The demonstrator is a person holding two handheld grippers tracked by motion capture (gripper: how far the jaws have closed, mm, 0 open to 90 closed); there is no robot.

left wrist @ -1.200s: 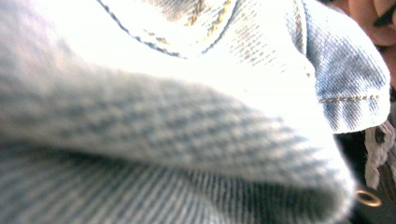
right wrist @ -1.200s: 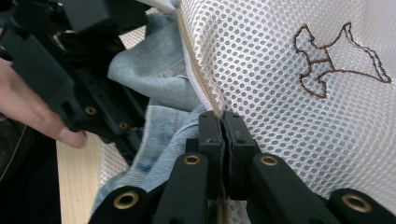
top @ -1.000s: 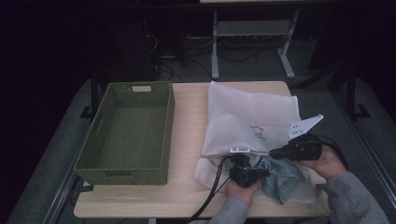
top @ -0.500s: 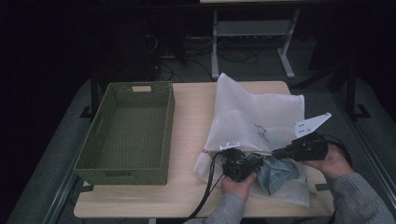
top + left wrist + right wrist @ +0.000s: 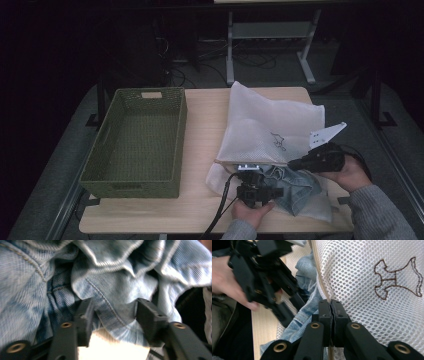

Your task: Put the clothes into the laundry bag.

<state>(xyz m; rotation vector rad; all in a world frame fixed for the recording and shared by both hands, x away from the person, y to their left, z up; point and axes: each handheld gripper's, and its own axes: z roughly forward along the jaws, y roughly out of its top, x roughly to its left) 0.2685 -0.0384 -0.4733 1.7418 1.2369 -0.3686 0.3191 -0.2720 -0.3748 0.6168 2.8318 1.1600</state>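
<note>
Bench [image 5: 200, 150]: right gripper [image 5: 331, 305] jaws clamped on mesh bag [image 5: 372, 290] rim; left gripper [image 5: 113, 315] jaws apart, denim [image 5: 112, 290] between. Advise a deeper bite before closing.

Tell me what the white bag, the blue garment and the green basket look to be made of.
White bag: synthetic mesh fabric, judging by its small regular holes; matte, with a brown stitched figure.
Blue garment: denim, shown by the diagonal weave, faded wash and stitched seams.
Green basket: probably moulded plastic in a woven-look lattice; dull finish.
</note>
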